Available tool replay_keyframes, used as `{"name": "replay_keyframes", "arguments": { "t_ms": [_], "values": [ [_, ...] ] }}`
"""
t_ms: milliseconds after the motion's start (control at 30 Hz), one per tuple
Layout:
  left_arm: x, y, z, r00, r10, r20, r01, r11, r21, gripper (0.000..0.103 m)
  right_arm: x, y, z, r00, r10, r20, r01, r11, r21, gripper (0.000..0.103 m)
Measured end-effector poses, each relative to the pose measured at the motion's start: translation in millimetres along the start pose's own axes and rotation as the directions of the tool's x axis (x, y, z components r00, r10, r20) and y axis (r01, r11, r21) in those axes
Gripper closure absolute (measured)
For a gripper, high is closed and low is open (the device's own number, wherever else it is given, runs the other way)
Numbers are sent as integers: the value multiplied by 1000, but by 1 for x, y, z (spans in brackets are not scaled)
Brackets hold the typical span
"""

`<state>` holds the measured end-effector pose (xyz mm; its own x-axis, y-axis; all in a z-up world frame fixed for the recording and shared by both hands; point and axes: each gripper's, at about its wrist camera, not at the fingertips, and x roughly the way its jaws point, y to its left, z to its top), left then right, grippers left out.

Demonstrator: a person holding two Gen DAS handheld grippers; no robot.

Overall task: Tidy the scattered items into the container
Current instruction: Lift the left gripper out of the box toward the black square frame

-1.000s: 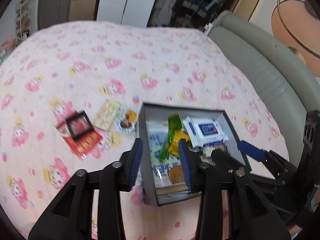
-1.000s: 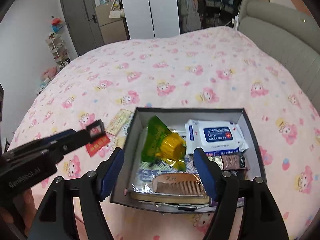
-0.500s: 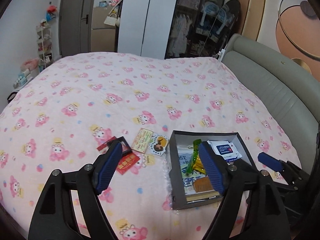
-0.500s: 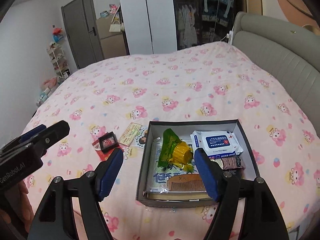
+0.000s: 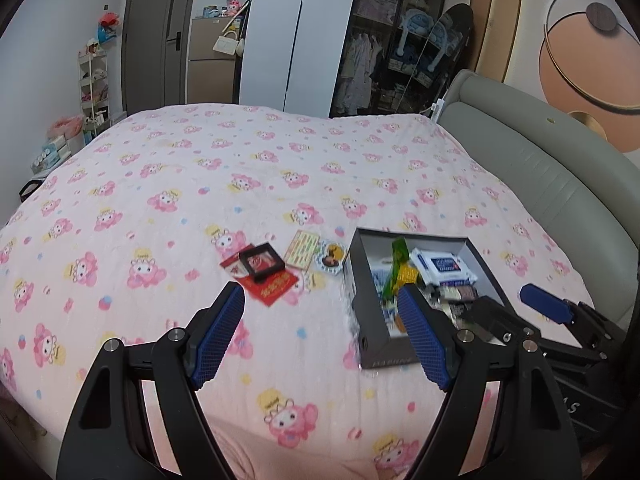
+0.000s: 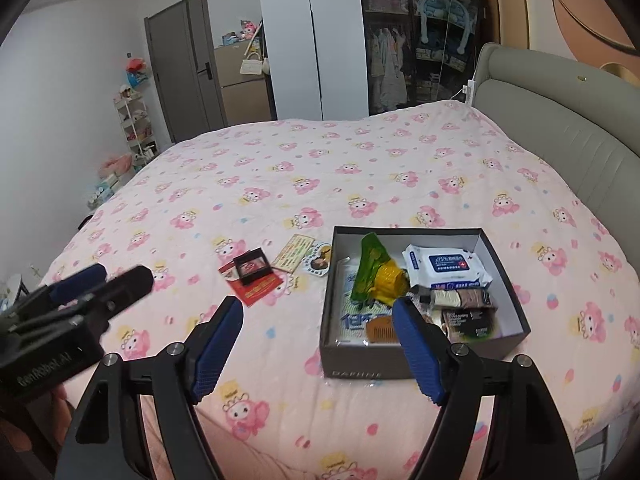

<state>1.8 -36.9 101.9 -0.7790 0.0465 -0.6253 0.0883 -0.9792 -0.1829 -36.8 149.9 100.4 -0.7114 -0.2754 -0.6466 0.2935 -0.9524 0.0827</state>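
A dark grey box (image 6: 368, 370) (image 5: 362, 280) sits on the pink bed. It holds a wipes pack (image 6: 446, 266), a green and yellow packet (image 6: 376, 272), a wooden comb (image 6: 380, 326) and other small items. Left of the box lie a small black case (image 6: 251, 266) (image 5: 262, 261) on a red envelope (image 6: 258, 288), a yellowish card (image 6: 294, 257) and a round sticker (image 6: 318, 260). My left gripper (image 5: 320, 336) is open and empty, above the bed before the box. My right gripper (image 6: 318, 344) is open and empty, near the box's front left corner.
The pink patterned bedspread (image 6: 320, 168) stretches far behind the items. A grey padded headboard (image 6: 560, 140) runs along the right. Wardrobes (image 6: 312, 40), a door and a shelf rack (image 6: 134, 128) stand beyond the bed. The bed's near edge is right below the grippers.
Both grippers have pulled back and up from the box. The left gripper, narrow over the box a second ago, has opened wide. The items have not moved.
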Motion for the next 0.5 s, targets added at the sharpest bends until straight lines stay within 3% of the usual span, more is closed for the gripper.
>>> {"name": "replay_keyframes", "arguments": {
  "t_ms": [267,500],
  "values": [
    [1,2,-22,999,-8,-31,8,1000,2,23,7,5,-17,1000,2,-20,-2,1000,11,27],
    [7,12,-22,1000,-22,-22,21,1000,-21,23,15,18,-19,1000,-6,-13,6,1000,12,27]
  ]
}}
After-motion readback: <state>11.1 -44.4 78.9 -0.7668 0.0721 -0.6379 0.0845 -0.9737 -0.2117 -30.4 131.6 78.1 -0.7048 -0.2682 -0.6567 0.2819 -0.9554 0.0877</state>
